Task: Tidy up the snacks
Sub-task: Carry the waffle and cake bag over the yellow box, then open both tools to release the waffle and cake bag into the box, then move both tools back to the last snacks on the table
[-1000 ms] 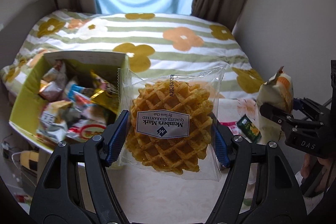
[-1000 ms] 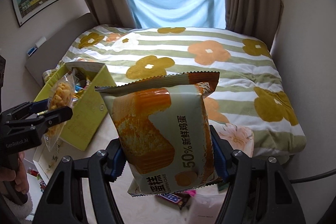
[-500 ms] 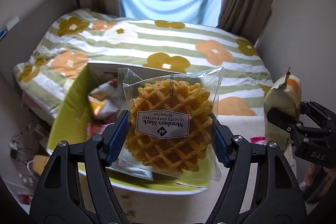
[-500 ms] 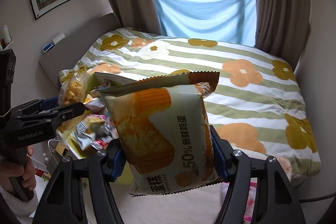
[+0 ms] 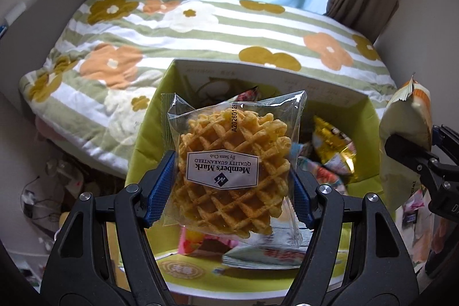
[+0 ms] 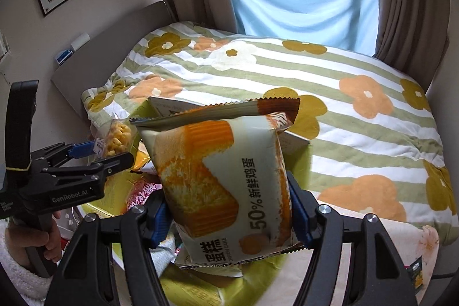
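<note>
Golden lattice waffle [image 5: 233,175] in clear wrapper, white label upside down.

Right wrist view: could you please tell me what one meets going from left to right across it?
Left hand-held gripper holding the waffle pack → cake packet in the right hand-held gripper → flowered bedspread.
</note>
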Tool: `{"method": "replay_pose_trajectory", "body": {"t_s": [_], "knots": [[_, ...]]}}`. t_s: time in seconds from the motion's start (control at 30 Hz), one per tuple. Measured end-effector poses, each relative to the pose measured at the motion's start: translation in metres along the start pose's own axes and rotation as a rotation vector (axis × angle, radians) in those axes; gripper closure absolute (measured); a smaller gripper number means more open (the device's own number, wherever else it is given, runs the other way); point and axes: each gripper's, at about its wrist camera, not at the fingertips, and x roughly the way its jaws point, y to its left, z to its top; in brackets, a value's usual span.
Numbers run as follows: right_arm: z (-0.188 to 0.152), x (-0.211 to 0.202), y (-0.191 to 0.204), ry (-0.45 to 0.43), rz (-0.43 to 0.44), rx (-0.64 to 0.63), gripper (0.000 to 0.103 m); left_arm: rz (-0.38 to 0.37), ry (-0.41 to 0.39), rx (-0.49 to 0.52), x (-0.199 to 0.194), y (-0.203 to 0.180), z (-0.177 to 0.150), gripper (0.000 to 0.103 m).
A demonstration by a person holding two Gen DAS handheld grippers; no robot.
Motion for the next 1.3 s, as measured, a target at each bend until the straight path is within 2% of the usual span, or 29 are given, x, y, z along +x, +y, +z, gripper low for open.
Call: {"method": "replay_pose_trajectory", "body": {"t_s": [0.17,0.2,0.27,0.3,0.33,0.47,0.57,0.77,0.83,0.9,0.97,1.07,1.3], "knots": [[0.003,0.018,0.006,0.049,-0.002,-0.006,0.039,0.006,0.025,0.009,0.009,0.009,-0.011,0.034],[0.004,0.021,0.006,0.056,-0.003,-0.005,0.039,0.001,0.025,0.010,0.010,0.009,-0.013,0.031],[0.006,0.026,0.006,0.067,0.000,0.004,0.039,0.000,0.027,0.012,0.012,0.010,-0.016,0.018],[0.007,0.027,0.005,0.071,0.002,0.011,0.039,0.008,0.024,0.013,0.012,0.009,-0.017,0.004],[0.007,0.028,0.003,0.076,0.008,0.018,0.039,0.030,0.013,0.016,0.010,0.008,-0.018,0.000],[0.008,0.032,-0.002,0.088,0.045,0.058,0.039,0.056,0.018,0.041,0.008,0.003,-0.024,0.000],[0.008,0.035,-0.002,0.098,0.041,0.055,0.038,0.078,0.022,0.060,0.008,0.002,-0.028,0.000],[0.015,0.039,0.005,0.099,0.054,0.049,0.038,0.077,0.005,0.062,-0.001,0.002,-0.031,0.000],[0.018,0.040,0.008,0.087,0.069,0.055,0.032,0.080,-0.008,0.064,-0.006,0.002,-0.031,0.000],[0.020,0.036,0.012,0.051,0.073,0.047,0.002,0.091,-0.021,0.068,-0.010,0.001,-0.031,0.000],[0.021,0.029,0.017,0.007,0.061,0.023,0.000,0.105,-0.025,0.071,-0.012,0.001,-0.032,0.000],[0.018,0.023,0.021,-0.019,0.048,-0.015,0.000,0.087,-0.021,0.066,-0.013,0.001,-0.033,0.000],[0.008,0.011,0.019,0.002,0.061,0.006,0.000,0.077,-0.020,0.072,-0.020,-0.003,-0.038,0.000]]}}
